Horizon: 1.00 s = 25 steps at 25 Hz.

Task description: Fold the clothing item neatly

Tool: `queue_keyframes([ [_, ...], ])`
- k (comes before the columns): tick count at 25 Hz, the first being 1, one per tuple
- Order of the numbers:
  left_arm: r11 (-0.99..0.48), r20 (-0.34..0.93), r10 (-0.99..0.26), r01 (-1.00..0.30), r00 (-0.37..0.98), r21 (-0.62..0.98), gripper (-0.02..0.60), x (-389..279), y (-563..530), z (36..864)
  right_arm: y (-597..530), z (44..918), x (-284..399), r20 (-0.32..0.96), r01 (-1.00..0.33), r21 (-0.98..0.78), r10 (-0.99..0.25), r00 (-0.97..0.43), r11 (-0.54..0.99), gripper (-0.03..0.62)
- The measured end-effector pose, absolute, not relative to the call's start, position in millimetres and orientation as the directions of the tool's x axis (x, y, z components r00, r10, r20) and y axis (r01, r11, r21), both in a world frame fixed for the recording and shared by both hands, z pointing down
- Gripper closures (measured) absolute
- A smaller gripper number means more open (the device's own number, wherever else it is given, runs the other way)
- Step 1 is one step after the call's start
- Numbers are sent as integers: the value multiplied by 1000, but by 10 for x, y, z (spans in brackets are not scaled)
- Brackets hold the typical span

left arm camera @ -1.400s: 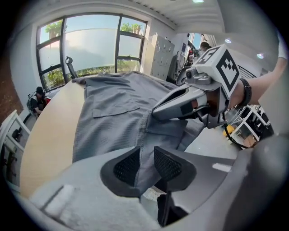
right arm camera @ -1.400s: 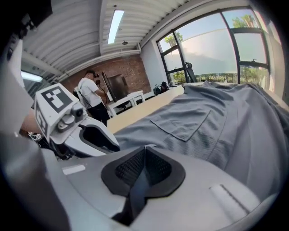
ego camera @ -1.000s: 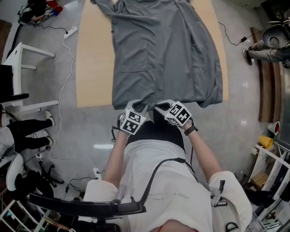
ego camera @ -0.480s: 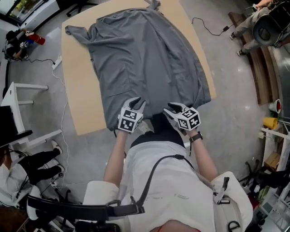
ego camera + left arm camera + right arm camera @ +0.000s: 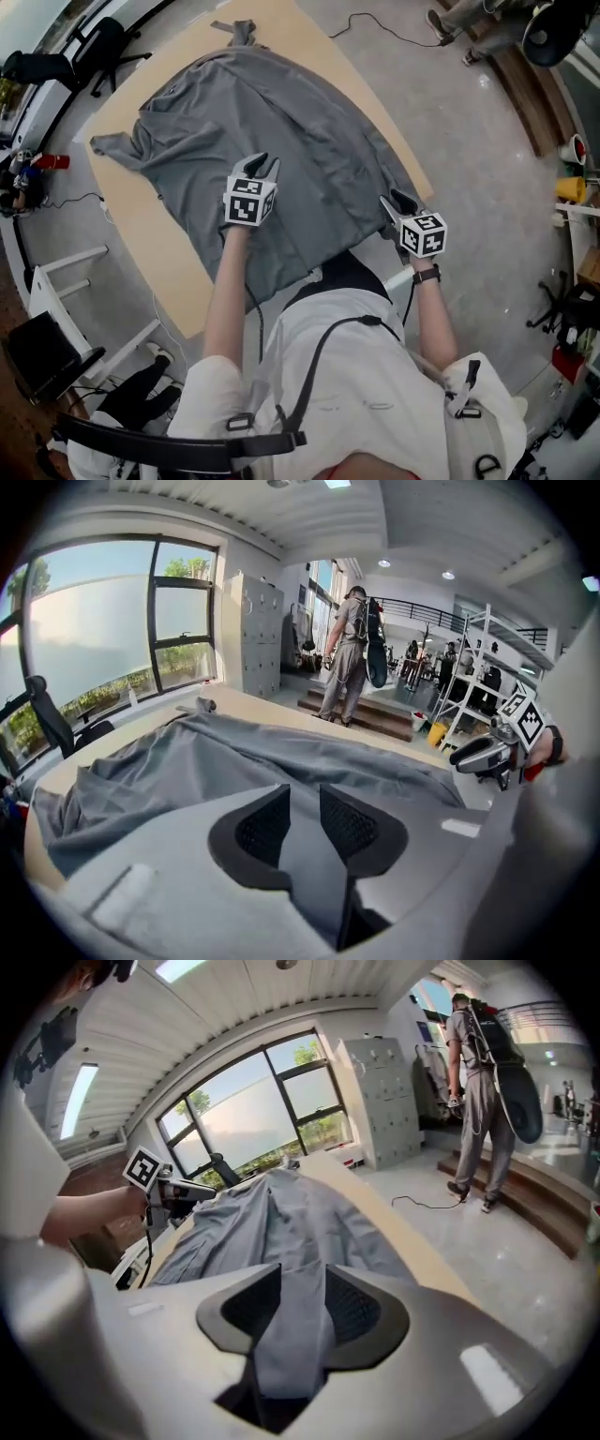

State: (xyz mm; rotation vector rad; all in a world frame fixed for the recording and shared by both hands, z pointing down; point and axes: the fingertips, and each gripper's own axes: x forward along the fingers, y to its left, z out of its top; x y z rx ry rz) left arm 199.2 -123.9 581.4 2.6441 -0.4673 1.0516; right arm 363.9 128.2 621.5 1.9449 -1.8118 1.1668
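Note:
A grey garment (image 5: 281,141) lies spread over the beige table (image 5: 159,253), its near hem hanging off the front edge. My left gripper (image 5: 263,166) is held above the middle of the garment. In the left gripper view a strip of grey cloth (image 5: 187,761) runs between its pads, and the left gripper (image 5: 305,810) is shut on it. My right gripper (image 5: 393,201) is at the garment's right edge, near the table's corner. Its jaws have just been opening, and in the right gripper view the right gripper (image 5: 302,1296) now holds a fold of the garment (image 5: 272,1208) between its pads.
A person with a backpack (image 5: 348,658) stands beyond the table's far side, near steps. Grey lockers (image 5: 251,630) line the window wall. A cable (image 5: 375,23) trails on the floor at the far right. White furniture (image 5: 66,281) stands left of the table.
Both grippers left the table's near edge, where they were close together. The left went forward over the garment. The right swung out to the garment's right edge.

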Motion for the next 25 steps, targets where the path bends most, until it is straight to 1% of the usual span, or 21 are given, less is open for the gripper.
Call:
queue_keyframes([
  [6,-944,722,-182,-324,667,62,474,2900,-2267,5949,1430,6450,4264,756,-917,-209,-651,69,-340,450],
  [10,-937,772,-209,-350,600,18,474,3501,-3116,6210,1454,6664,4448,799,-918,-160,-593,95,-363,450],
  [12,-936,800,-192,-350,569,25,476,3816,-3425,6400,1461,6748,4513,815,-919,-147,-571,97,-367,448],
  [15,-962,864,-126,-271,487,13,474,4196,-3666,6739,1470,6879,4544,839,-915,-140,-536,93,-379,433],
  [16,-972,892,-96,-234,441,11,474,4264,-3682,6865,1480,6925,4534,848,-916,-138,-523,88,-377,412],
  [17,-981,921,-60,-194,385,17,472,4293,-3659,6996,1493,6961,4520,854,-918,-131,-513,87,-373,368],
  [18,-987,944,-25,-156,329,29,452,4296,-3611,7113,1504,6978,4506,857,-922,-116,-506,94,-368,365],
  [19,-991,959,1,-125,285,38,452,4297,-3562,7189,1512,6979,4497,858,-926,-98,-502,107,-366,367],
  [21,-995,969,12,-88,247,35,454,4316,-3497,7215,1516,6966,4492,857,-925,-69,-498,137,-373,372],
  [22,-997,970,7,-72,242,25,468,4320,-3462,7201,1518,6963,4501,853,-922,-61,-500,151,-383,377],
  [23,-998,969,-2,-58,246,13,541,4323,-3420,7188,1522,6962,4515,847,-917,-58,-506,164,-395,388],
  [24,-999,967,-18,-53,256,-5,563,4328,-3385,7180,1524,6961,4528,840,-911,-64,-515,172,-409,416],
  [25,-998,962,-38,-57,269,-23,567,4332,-3359,7175,1522,6961,4537,832,-902,-82,-527,172,-424,468],
])
